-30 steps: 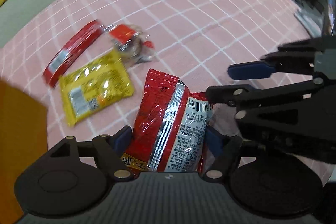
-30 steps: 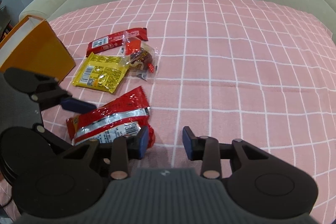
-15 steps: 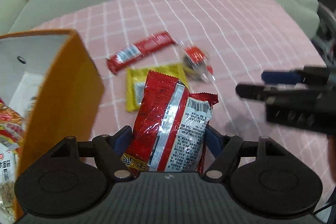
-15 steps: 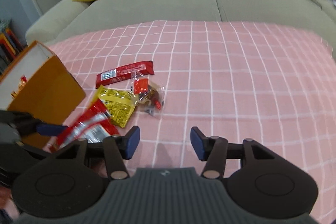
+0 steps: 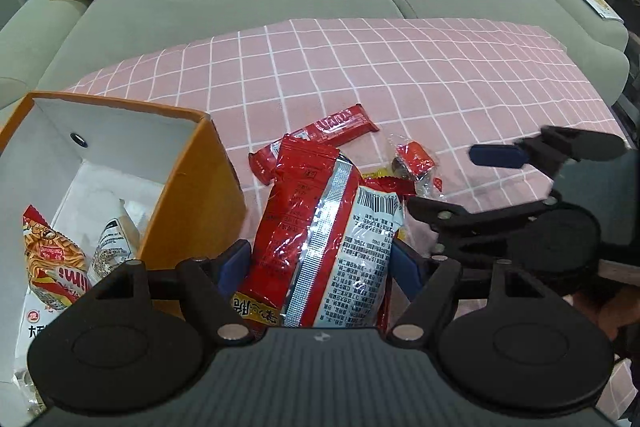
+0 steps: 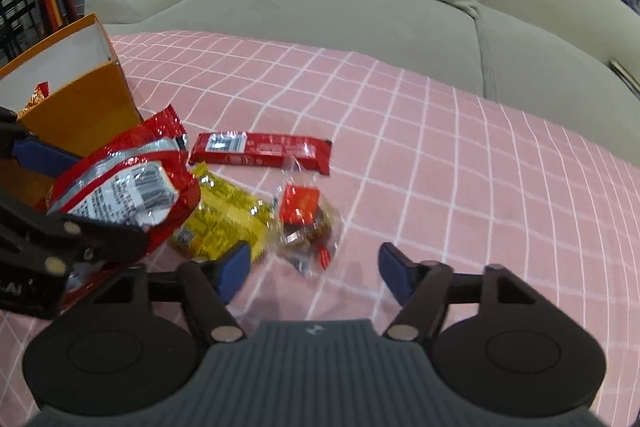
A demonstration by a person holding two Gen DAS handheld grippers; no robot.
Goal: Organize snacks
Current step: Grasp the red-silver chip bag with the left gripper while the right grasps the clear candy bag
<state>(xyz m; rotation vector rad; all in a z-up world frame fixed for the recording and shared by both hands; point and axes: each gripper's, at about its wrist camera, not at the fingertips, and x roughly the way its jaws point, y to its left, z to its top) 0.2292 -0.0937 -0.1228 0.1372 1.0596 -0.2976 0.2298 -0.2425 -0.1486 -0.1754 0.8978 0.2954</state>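
In the left wrist view, a red and silver snack bag [image 5: 320, 247], crinkled and barcoded, is clamped in the jaws of the left gripper [image 5: 318, 263], just right of the orange box [image 5: 192, 195] already holding snacks.

In the right wrist view, the right gripper [image 6: 314, 267] is seen with jaws just opened wide and empty, above a clear candy packet [image 6: 306, 223]; a yellow packet [image 6: 224, 223] and a red bar [image 6: 260, 151] lie on the pink checked cloth [image 6: 440, 155].
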